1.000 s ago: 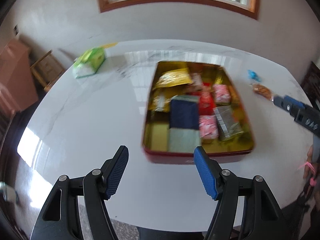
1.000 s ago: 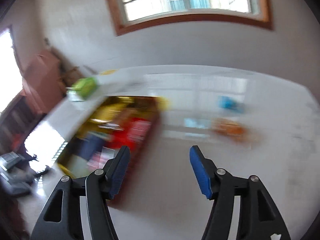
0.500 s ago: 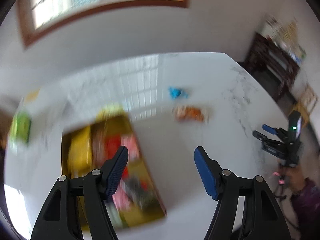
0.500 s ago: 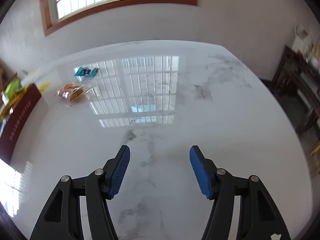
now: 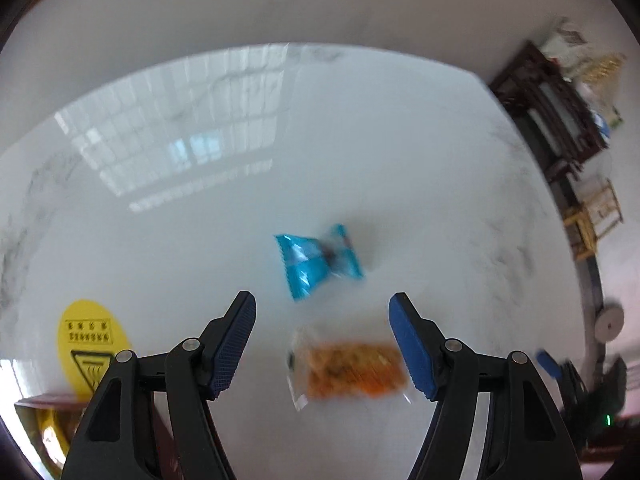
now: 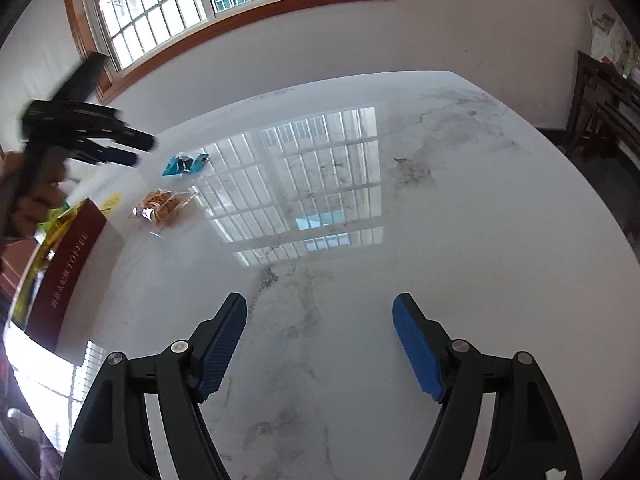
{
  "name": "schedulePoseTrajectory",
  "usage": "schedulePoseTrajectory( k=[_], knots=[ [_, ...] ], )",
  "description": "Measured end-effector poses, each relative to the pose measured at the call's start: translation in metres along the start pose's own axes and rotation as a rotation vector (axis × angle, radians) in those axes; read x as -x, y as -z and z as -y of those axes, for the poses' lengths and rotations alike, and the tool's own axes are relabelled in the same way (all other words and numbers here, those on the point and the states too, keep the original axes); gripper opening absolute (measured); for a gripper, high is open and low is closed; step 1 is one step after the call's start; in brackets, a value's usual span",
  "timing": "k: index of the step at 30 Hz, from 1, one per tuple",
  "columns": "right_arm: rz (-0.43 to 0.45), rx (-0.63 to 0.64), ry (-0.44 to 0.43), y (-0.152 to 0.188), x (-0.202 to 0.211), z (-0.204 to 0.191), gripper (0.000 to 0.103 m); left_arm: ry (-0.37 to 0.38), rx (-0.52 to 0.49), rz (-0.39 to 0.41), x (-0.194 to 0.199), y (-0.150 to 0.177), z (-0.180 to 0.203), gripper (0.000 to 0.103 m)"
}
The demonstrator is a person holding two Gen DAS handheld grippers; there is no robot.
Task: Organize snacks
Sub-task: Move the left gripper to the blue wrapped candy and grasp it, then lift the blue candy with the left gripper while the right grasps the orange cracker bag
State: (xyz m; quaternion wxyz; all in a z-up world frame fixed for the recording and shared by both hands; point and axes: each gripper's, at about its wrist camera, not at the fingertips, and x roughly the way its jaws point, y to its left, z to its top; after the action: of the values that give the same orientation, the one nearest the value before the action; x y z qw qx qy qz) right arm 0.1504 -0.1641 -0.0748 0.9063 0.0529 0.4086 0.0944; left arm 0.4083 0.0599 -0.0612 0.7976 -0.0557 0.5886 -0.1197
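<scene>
Hanging over the white marble table (image 5: 400,152), the left gripper (image 5: 322,312) points steeply down with its blue pads wide apart and nothing pressed between them. Just under the gap lies an orange snack packet (image 5: 352,372) in clear wrapping, a little nearer to the right pad, and it rests flat on the table. A blue snack packet (image 5: 316,260) lies just beyond it, farther from the gripper, and the two packets are near each other but apart. Both look blurred in the left wrist view. At the near left edge of that view a round yellow sticker (image 5: 88,344) is on the table, and below it shows a corner of the dark red snack box (image 5: 44,404). The right gripper (image 6: 318,340) stands over a bare part of the table well to the right of the snacks; its jaws have just been opening and are now wide, with nothing between them. In the right wrist view the snack box is at the far left with gold lettering on its long red side, and some snacks are inside it. The orange packet lies just to the right of its far corner, the blue one beyond it. A hand (image 6: 28,200) holds the left gripper above the box.
</scene>
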Motion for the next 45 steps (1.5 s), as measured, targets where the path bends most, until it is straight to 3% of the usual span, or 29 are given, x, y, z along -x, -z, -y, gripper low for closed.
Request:
schedulePoseTrajectory(
  k=[6, 9, 10, 11, 12, 13, 15, 19, 21, 24, 29, 35, 41, 45],
  knots=[
    [0.004, 0.013, -0.027, 0.002, 0.001, -0.004, 0.075, 0.025, 0.076, -0.025, -0.029, -0.012, -0.008, 0.07],
    [0.005, 0.008, -0.034, 0.003, 0.001, -0.002, 0.077, 0.053, 0.095, 0.014, -0.035, -0.015, -0.008, 0.07],
    [0.005, 0.007, -0.037, 0.003, 0.001, -0.002, 0.077, 0.065, 0.114, 0.012, -0.038, -0.016, -0.009, 0.067],
    [0.004, 0.006, -0.037, 0.003, 0.001, -0.002, 0.077, 0.052, 0.129, 0.016, -0.04, -0.016, -0.009, 0.056],
    [0.004, 0.004, -0.036, 0.002, 0.001, -0.002, 0.077, 0.034, 0.114, 0.008, -0.041, -0.016, -0.005, 0.037],
    [0.004, 0.002, -0.034, 0.001, 0.001, -0.001, 0.078, 0.03, 0.091, -0.005, -0.042, -0.017, -0.001, 0.032],
    [0.005, -0.006, -0.032, 0.001, 0.001, 0.0, 0.078, 0.0, 0.069, -0.001, -0.042, -0.013, 0.007, 0.031],
    [0.005, -0.011, -0.03, 0.001, 0.002, 0.0, 0.079, 0.025, 0.124, 0.022, -0.034, -0.001, 0.007, 0.03],
    [0.007, -0.01, -0.026, 0.001, 0.002, -0.001, 0.079, 0.087, 0.175, 0.062, -0.02, 0.011, 0.004, 0.03],
    [0.014, 0.009, -0.034, 0.001, 0.003, -0.004, 0.079, 0.117, 0.211, 0.116, 0.008, 0.03, 0.003, 0.03],
    [0.035, 0.168, -0.121, -0.001, 0.002, -0.037, 0.079, 0.145, 0.234, 0.173, 0.061, 0.076, 0.002, 0.03],
    [0.091, 0.462, -0.258, -0.026, -0.021, -0.096, 0.079, 0.187, 0.277, 0.205, 0.106, 0.128, -0.009, 0.03],
    [0.008, 0.64, -0.313, -0.073, -0.083, -0.135, 0.079, 0.207, 0.366, 0.249, 0.144, 0.176, -0.031, 0.03],
    [-0.054, 0.72, -0.362, -0.087, -0.112, -0.156, 0.079, 0.19, 0.406, 0.27, 0.161, 0.198, -0.05, 0.03]
  ],
)
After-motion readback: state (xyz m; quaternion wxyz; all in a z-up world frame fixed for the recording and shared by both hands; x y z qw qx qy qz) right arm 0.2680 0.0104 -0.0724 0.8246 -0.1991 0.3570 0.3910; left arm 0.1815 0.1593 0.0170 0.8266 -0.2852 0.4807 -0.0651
